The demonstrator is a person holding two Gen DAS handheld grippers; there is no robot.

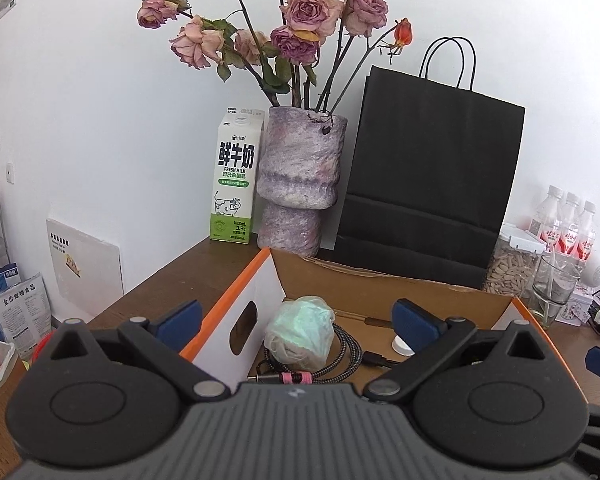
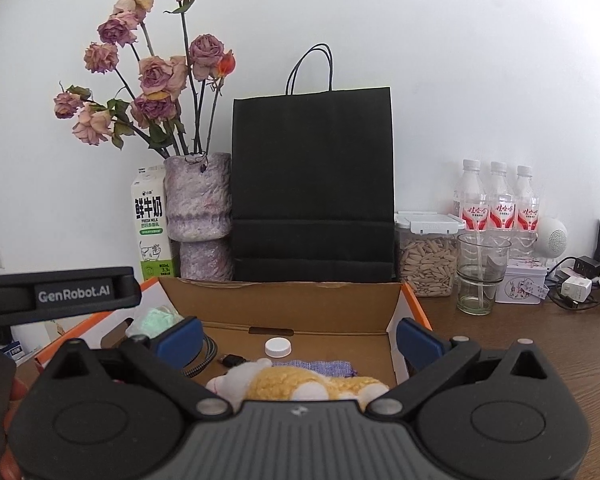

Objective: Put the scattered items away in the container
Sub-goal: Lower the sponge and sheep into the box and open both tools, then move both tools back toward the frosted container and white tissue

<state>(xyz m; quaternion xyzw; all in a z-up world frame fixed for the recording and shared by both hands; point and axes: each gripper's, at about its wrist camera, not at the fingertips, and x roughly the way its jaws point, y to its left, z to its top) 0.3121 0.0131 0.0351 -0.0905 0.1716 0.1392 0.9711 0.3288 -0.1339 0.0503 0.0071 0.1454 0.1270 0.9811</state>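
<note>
Along the wall behind the cardboard box a milk carton, a vase of dried roses, a black paper bag, a jar of seeds, a glass and three water bottles are lined up on the tabletop, close against the box's far wall.

A plush toy, a purple cloth and a white cap are shown inside the box only by the right wrist view. A braided cable coiled beside a pale green wad in a plastic bag is seen most fully in the left wrist view; there, the box's white side wall with its handle hole is also seen.

The left gripper is spread wide, its fingers straddling the box's left wall, nothing held. The right gripper is likewise wide over the box interior, its fingers holding nothing.
</note>
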